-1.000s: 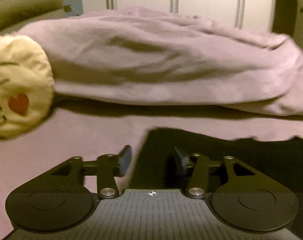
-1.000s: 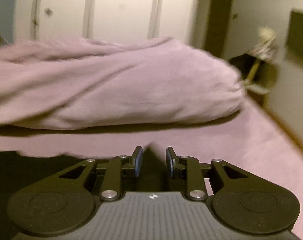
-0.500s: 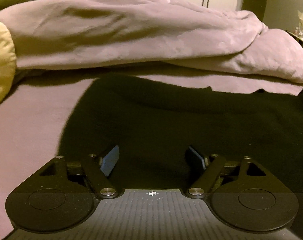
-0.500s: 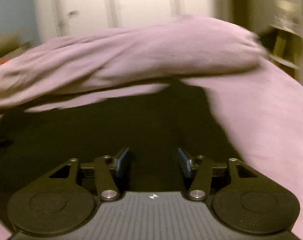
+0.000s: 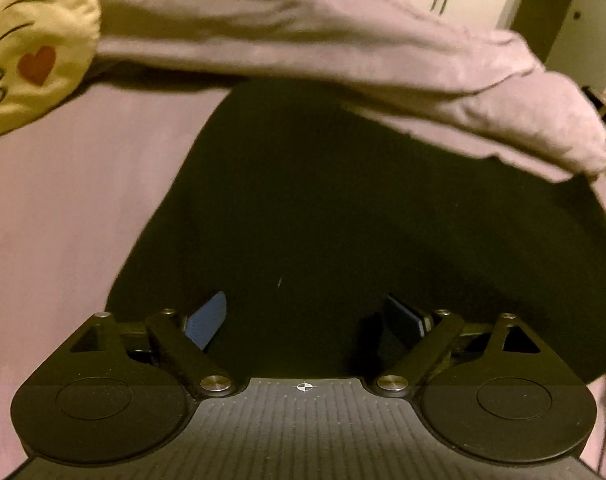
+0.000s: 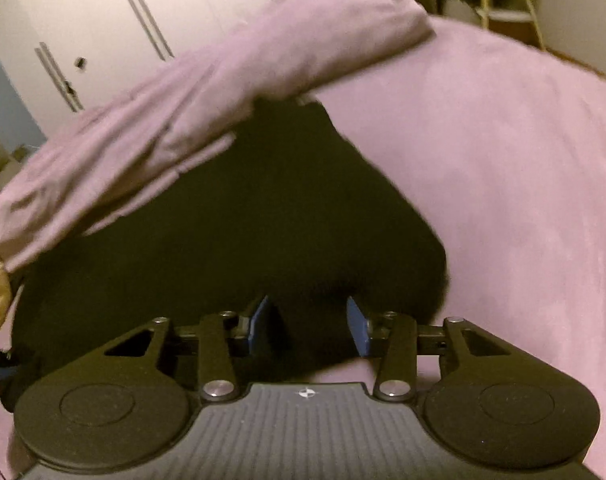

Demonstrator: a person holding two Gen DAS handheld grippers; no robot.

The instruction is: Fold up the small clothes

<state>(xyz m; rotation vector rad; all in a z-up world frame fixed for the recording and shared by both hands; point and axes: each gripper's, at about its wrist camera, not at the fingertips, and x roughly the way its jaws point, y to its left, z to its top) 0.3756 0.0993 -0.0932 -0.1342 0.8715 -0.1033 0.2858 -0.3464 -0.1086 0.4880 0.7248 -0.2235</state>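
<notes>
Okay, black garment (image 5: 343,220) flat on pink bed (image 5: 63,220), duvet (image 5: 303,40) at 12 o'clock. My left gripper (image 5: 305,320) jaws opening wide, nothing gripped. Right gripper (image 6: 307,322) jaws closing, part-open over garment's edge, pads not pressing.

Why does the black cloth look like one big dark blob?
Left wrist view: dim yellowish light swallows the black garment folds, and the duvet is smeared. Right wrist view: same gloom, the garment edges blurred, wardrobe doors bent by the fisheye lens.
</notes>
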